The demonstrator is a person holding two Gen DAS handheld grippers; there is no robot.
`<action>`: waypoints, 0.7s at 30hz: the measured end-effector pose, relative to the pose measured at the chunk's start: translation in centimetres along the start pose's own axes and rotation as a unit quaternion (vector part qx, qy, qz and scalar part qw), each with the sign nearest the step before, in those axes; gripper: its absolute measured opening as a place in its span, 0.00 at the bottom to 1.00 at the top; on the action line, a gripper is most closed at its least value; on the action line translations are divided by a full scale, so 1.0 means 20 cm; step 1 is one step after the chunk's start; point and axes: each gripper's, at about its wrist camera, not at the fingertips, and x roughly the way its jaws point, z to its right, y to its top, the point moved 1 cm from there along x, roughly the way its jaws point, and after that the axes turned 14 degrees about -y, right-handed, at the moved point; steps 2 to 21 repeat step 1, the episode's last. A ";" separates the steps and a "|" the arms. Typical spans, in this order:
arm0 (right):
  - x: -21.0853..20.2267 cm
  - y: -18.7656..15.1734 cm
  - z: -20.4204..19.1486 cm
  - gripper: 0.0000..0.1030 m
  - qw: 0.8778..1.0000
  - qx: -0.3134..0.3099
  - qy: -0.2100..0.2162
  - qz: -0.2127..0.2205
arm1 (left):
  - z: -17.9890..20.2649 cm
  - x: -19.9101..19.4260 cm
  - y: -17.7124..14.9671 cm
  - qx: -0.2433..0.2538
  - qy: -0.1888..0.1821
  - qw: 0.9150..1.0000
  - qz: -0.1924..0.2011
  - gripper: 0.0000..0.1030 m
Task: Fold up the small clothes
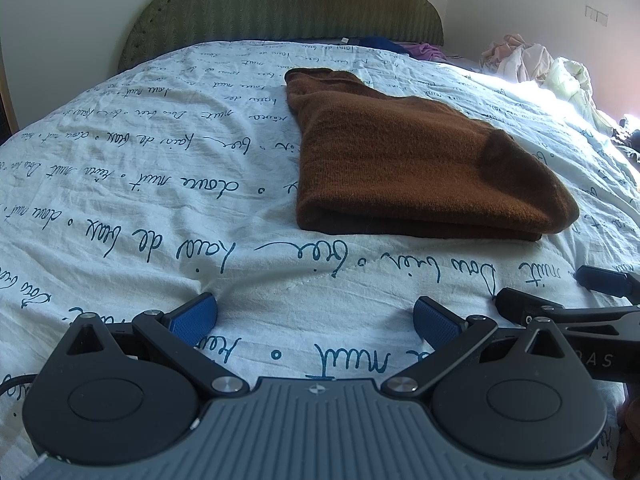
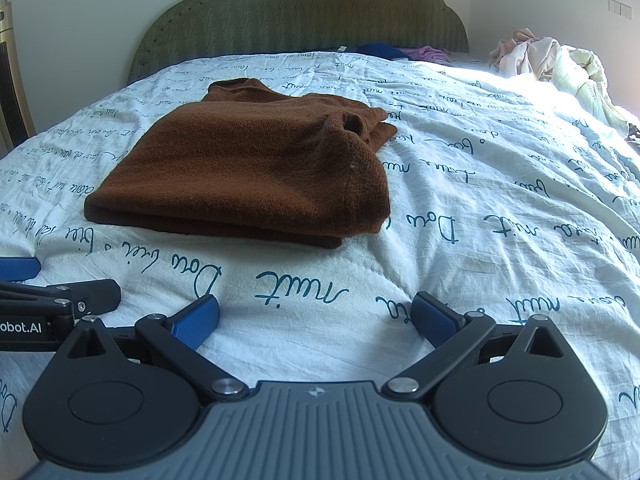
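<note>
The brown knit sweater [image 2: 248, 168] lies folded in layers on the bed's script-printed quilt [image 2: 480, 200], ahead of both grippers and touched by neither. The left gripper [image 1: 316, 318] and right gripper [image 2: 316, 316] hover side by side near its front fold, each with jaws spread wide and nothing between them. It looks soft, light and floppy, a fuzzy knit unlikely to slip, so I judge a pinch through all layers at the near corners would hold best.
</note>
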 end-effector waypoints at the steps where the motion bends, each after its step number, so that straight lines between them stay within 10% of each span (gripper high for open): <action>1: 0.00 0.00 0.00 1.00 1.000 0.000 0.000 0.000 | 0.00 0.00 0.00 0.001 0.002 1.000 -0.001 1.00; 21: 0.00 0.00 0.00 1.00 1.000 0.000 0.000 0.000 | 0.00 0.00 0.00 0.001 0.002 1.000 -0.001 1.00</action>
